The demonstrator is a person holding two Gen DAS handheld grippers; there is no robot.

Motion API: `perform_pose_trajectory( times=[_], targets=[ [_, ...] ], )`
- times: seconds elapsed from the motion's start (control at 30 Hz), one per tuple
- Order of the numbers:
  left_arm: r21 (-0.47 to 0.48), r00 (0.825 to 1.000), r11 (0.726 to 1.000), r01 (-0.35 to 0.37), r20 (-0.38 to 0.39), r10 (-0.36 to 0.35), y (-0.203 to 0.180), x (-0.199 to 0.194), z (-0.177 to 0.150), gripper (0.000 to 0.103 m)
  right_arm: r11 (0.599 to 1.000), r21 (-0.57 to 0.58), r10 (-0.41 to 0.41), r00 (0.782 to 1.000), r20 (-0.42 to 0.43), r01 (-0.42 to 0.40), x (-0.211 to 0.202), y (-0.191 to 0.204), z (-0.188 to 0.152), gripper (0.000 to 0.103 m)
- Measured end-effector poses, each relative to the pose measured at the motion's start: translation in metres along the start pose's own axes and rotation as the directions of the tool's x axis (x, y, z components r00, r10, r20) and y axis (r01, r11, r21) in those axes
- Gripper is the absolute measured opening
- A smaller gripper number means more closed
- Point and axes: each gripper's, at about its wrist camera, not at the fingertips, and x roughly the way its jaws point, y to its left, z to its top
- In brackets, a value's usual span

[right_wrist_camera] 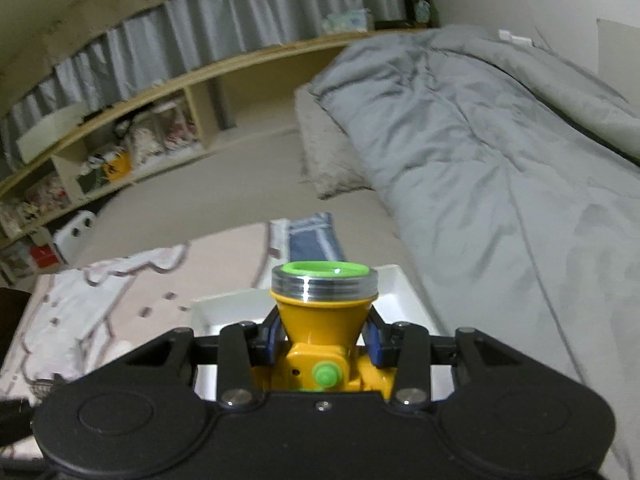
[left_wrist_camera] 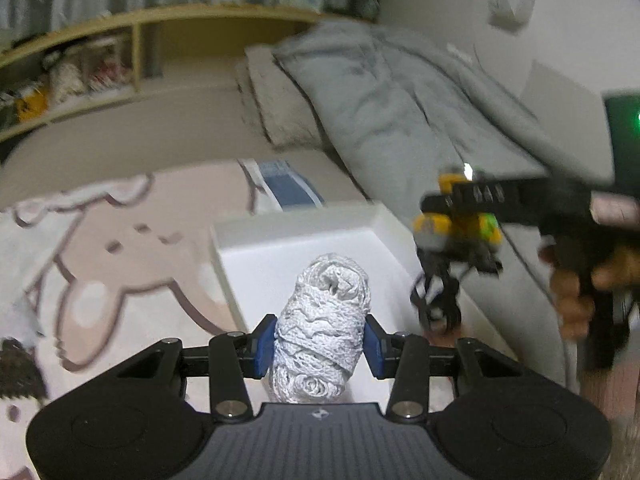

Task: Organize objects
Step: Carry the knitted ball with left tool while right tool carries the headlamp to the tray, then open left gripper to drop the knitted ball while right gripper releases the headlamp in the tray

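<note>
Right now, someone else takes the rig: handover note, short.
Left gripper: shut on the white yarn ball, held above the white bin.
Right gripper: shut on the yellow headlamp, its black strap dangling, over the bin's right edge beside the grey duvet.
Done: both items picked up.
Left: neither is in the bin yet. Probably lower and release each; the bin interior that shows looks bare.

my left gripper (left_wrist_camera: pixel 320 350) pinches a white knitted roll (left_wrist_camera: pixel 324 320) between blue pads; my right gripper (right_wrist_camera: pixel 324 338) clamps a yellow headlamp (right_wrist_camera: pixel 322 320), both tilted downward.
</note>
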Motion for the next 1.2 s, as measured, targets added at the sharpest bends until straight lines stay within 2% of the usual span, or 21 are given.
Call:
perform_pose_trajectory(
  times=[0.23,0.4,0.53,0.67,0.8,0.83,0.9,0.97,1.03,1.2],
  targets=[
    [0.056,0.989,0.997,0.06,-0.139,-0.052,-0.016,0.043,-0.029,0.046,0.999,0.051,0.004,0.985,-0.175,0.005,0.054,-0.027,-0.014,0.041],
    [0.098,0.977,0.991,0.09,-0.203,-0.069,-0.026,0.062,-0.044,0.046,0.997,0.067,-0.014,0.97,-0.241,0.031,0.085,-0.034,-0.027,0.041],
    [0.107,0.968,0.987,0.12,-0.235,-0.092,-0.03,0.07,-0.05,0.046,0.995,0.065,-0.061,0.966,-0.25,0.079,0.104,-0.044,-0.027,0.041],
    [0.125,0.959,0.981,0.147,-0.261,-0.111,-0.034,0.076,-0.055,0.046,0.997,0.025,-0.062,0.967,-0.246,0.07,0.114,-0.048,-0.026,0.042],
    [0.146,0.959,0.979,0.139,-0.265,-0.097,-0.037,0.079,-0.056,0.046,0.997,-0.044,-0.071,0.947,-0.312,0.061,0.129,-0.049,-0.029,0.043],
    [0.15,0.959,0.979,0.139,-0.267,-0.096,-0.037,0.079,-0.056,0.046,0.996,-0.044,-0.084,0.946,-0.312,0.073,0.129,-0.051,-0.029,0.045],
    [0.158,0.96,0.978,0.139,-0.266,-0.093,-0.039,0.078,-0.054,0.047,0.993,-0.032,-0.117,0.953,-0.279,0.113,0.124,-0.055,-0.025,0.063],
    [0.157,0.96,0.978,0.136,-0.266,-0.09,-0.039,0.078,-0.051,0.047,0.997,0.019,-0.072,0.963,-0.258,0.079,0.116,-0.06,-0.021,0.07],
    [0.159,0.96,0.978,0.132,-0.265,-0.086,-0.04,0.078,-0.05,0.047,0.997,0.034,-0.064,0.966,-0.252,0.075,0.108,-0.062,-0.016,0.07],
    [0.169,0.96,0.977,0.127,-0.269,-0.079,-0.042,0.074,-0.052,0.047,0.996,-0.025,-0.088,0.965,-0.246,0.084,0.095,-0.058,-0.016,0.07]
  ],
)
